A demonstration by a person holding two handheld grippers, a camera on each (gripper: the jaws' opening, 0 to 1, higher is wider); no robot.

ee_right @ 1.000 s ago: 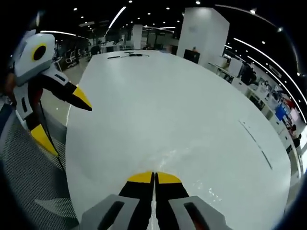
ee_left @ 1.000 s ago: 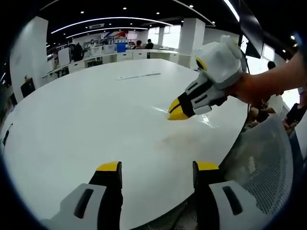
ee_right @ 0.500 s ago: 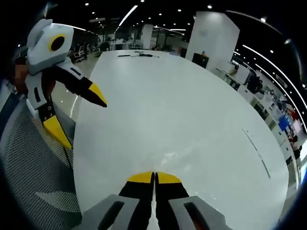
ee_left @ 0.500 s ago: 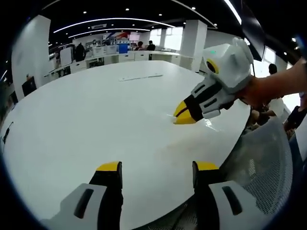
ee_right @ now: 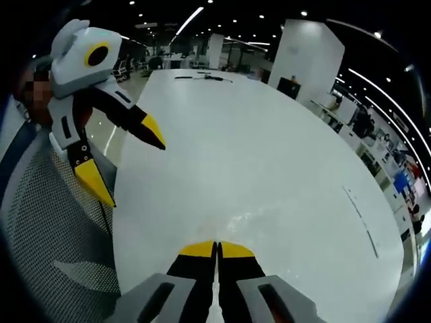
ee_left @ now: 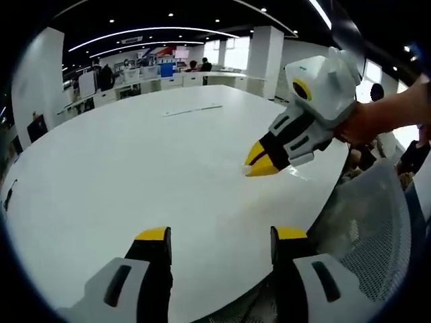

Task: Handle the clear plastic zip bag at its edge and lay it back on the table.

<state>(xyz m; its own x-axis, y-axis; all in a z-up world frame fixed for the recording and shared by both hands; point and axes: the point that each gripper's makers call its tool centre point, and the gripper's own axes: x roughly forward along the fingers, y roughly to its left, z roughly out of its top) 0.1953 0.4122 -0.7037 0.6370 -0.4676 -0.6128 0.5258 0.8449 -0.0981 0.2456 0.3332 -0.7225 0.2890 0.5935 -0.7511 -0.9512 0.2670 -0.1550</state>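
In the left gripper view, the left claw (ee_left: pixel 219 235) hangs wide open and empty over the white counter (ee_left: pixel 121 161), while the right claw (ee_left: pixel 261 161), tips closed, touches the clear plastic zip bag (ee_left: pixel 283 171) lying near the counter's edge.

In the right gripper view, the right claw (ee_right: pixel 216 250) pinches that faint bag (ee_right: pixel 242 222); the left claw (ee_right: pixel 128 161) gapes beside a mesh chair (ee_right: pixel 47 229).

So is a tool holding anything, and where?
The right tool is shut on the clear bag at its near edge, low over the table. The left tool is open, holding nothing.
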